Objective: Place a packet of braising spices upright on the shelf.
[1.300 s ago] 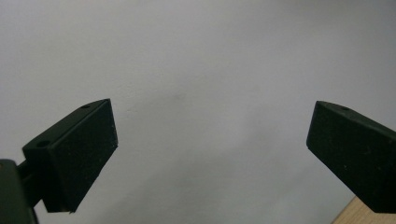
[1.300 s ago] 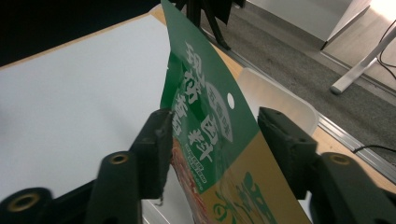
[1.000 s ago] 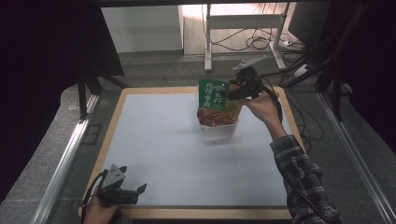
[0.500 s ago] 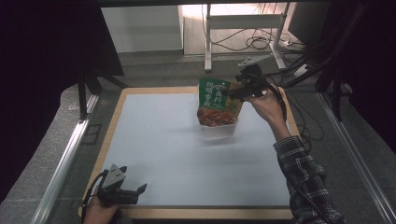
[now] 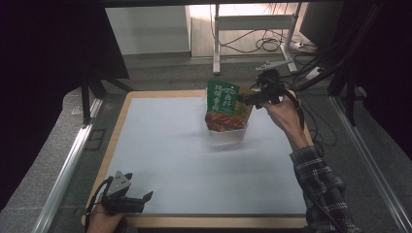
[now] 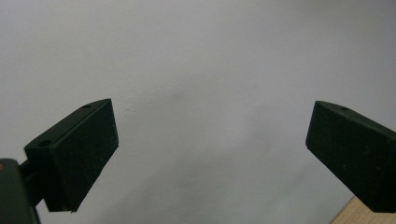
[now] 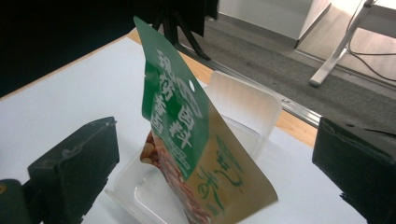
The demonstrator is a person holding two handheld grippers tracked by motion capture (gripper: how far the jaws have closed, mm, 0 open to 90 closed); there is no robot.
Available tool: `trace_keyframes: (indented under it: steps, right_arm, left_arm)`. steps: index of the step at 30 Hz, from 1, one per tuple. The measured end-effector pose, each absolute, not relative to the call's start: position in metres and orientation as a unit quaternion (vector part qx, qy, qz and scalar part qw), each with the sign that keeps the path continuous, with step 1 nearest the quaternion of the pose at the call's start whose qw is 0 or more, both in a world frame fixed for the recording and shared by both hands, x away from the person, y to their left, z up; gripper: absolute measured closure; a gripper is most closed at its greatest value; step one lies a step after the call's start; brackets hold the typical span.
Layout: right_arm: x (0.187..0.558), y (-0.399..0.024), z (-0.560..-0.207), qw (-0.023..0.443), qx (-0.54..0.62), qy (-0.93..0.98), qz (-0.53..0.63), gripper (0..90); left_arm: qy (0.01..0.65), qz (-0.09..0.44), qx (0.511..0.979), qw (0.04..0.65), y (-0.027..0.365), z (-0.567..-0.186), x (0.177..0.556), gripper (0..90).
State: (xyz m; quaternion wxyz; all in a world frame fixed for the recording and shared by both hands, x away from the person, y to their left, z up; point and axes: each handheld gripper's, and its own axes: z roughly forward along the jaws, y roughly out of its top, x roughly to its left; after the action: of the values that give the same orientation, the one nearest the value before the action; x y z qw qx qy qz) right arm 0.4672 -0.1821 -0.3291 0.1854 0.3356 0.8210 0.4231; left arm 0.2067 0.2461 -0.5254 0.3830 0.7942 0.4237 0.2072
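The left tongs rest released at the near left corner of the white surface, nothing between their jaws. The right tongs, far side, have just been opening; the green snack bag stands between their parted jaws, untouched, in a clear tray.

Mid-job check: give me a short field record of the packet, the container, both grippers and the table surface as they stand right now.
packet: green snack packet, standing on edge in the container, leaning
container: clear plastic tray, far right part of the white mat
right gripper: jaws have just been opening, now wide either side of the packet, pads not touching it
left gripper: open, nothing between the jaws, at the mat's near left corner
table: wooden edge framing the mat
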Motion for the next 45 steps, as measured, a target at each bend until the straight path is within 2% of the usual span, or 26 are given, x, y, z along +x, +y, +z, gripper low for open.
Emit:
trace_keyframes:
  steps: [28, 45]
  right_arm:
    - [0.43, -0.208, -0.367, 0.207, 0.316, 0.819, 0.431, 0.0]
    - [0.402, -0.227, -0.377, 0.196, 0.321, 0.815, 0.441, 0.0]
  left_arm:
    - [0.422, 0.208, 0.795, 0.383, 0.245, -0.525, 0.207, 2.2]
    - [0.425, 0.208, 0.794, 0.383, 0.246, -0.525, 0.207, 2.2]
